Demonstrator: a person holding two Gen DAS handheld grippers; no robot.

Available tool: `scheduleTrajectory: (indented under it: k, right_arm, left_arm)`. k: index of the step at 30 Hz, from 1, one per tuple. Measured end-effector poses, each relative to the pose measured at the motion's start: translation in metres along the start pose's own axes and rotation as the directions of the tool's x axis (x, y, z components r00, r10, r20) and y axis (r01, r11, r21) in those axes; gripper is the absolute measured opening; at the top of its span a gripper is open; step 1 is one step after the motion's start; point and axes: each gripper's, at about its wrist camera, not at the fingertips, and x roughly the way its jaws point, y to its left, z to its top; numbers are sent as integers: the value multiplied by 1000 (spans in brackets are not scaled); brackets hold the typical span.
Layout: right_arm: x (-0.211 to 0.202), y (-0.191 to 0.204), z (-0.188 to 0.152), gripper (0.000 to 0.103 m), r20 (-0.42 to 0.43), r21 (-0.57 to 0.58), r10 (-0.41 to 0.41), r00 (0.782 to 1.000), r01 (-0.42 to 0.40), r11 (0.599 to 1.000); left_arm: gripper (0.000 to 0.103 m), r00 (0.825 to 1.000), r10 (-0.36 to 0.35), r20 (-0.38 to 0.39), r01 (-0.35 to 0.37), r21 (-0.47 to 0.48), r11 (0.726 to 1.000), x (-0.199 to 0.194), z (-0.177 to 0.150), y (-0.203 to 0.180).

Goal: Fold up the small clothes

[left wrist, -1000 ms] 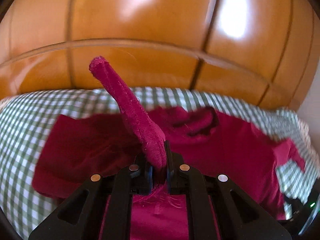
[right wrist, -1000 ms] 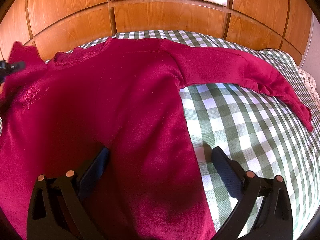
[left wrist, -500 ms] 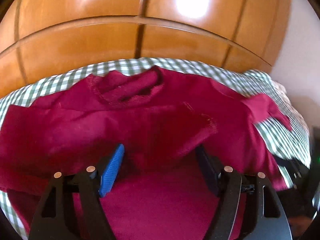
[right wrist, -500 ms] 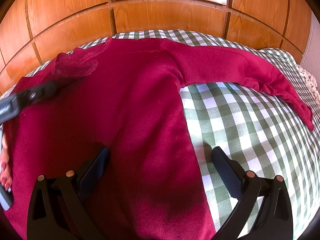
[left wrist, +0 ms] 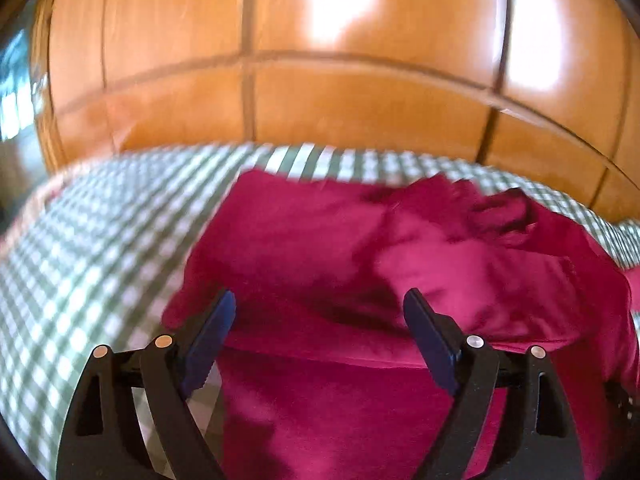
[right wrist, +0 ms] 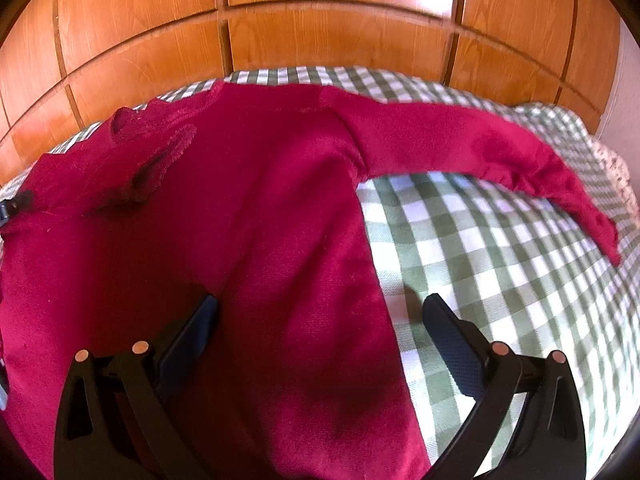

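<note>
red sweater (right wrist: 280, 208) lies under the spread right hand-held gripper (right wrist: 320, 320).

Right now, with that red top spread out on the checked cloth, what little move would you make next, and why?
Probably swing the right gripper, jaws open, toward the outstretched sleeve and pinch its cuff. The other sleeve already lies folded over the red top, while this one trails onto the checked cloth.

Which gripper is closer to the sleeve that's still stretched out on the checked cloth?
Right. The right gripper hangs open over the sweater's side edge, just below the outstretched sleeve. The left gripper, also open, sits over the sweater's opposite side, by the folded-in sleeve.
</note>
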Motion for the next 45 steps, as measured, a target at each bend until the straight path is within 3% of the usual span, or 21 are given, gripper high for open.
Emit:
scheduleTrajectory:
  k: [1,4,6,7,9,12,15,17,18,20,21,24,27,31,33,35,40,45]
  right_arm:
    - [-2,3,1,100,9,-19,0,1000,0,1000]
    - [-14,21,8,75,40,-104,38,999,-33,994]
    - [-18,27,14,75,45,-105,89,995,-83,991]
    - [-19,28,22,75,39,-68,154,987,-151,986]
    - [-16,28,34,75,31,23,251,968,-252,968]
    - [1,28,54,75,14,172,414,910,-410,896]
    - [25,37,68,75,-18,257,493,870,-472,843]
    - [37,46,72,65,-40,276,515,856,-486,829]
    - [41,51,75,59,-51,263,510,858,-481,836]
    - [47,60,80,21,-73,214,481,873,-458,863]
    - [49,63,82,12,-79,192,468,880,-447,874]
    - [36,66,88,5,-22,119,404,915,-399,909]
    - [31,66,92,5,8,72,355,935,-354,932]
    - [51,66,77,11,-48,63,351,935,-348,935]
    - [47,61,72,25,-21,79,378,926,-375,924]
    - [37,53,68,59,20,102,417,909,-417,903]
    - [12,29,63,73,84,121,391,917,-399,909]
    - [3,-39,54,80,127,308,339,932,-362,880]
  left_arm:
    - [85,1000,-6,-17,6,-8,1000,4,0,1]
    - [85,999,6,-32,-6,7,1000,8,0,-2]
    - [86,999,16,-33,-15,21,1000,9,0,-3]
    - [86,999,16,-35,-15,23,1000,10,0,-4]
    - [86,999,14,-38,-13,21,1000,11,-1,-3]
    - [86,999,13,-38,-12,20,1000,12,-3,-3]
    - [87,999,17,-39,-16,24,1000,13,-2,-4]
    - [87,999,20,-42,-19,26,999,13,-3,-5]
    - [87,999,20,-44,-19,27,999,14,-2,-5]
    - [89,999,17,-49,-16,30,999,16,-2,-6]
    - [90,999,17,-51,-15,33,999,16,-2,-7]
    - [90,1000,1,-26,-1,21,1000,11,-3,-4]
    - [90,999,-23,42,25,-36,999,-1,-3,8]
    - [90,999,-24,-29,23,-43,999,15,-2,8]
    - [91,999,-6,-44,5,-22,1000,17,-2,3]
    - [92,999,-5,-44,5,-19,1000,17,-2,2]
    - [92,999,-13,-40,11,-27,1000,16,-3,3]
    - [93,999,-19,-38,18,-32,999,15,-2,3]
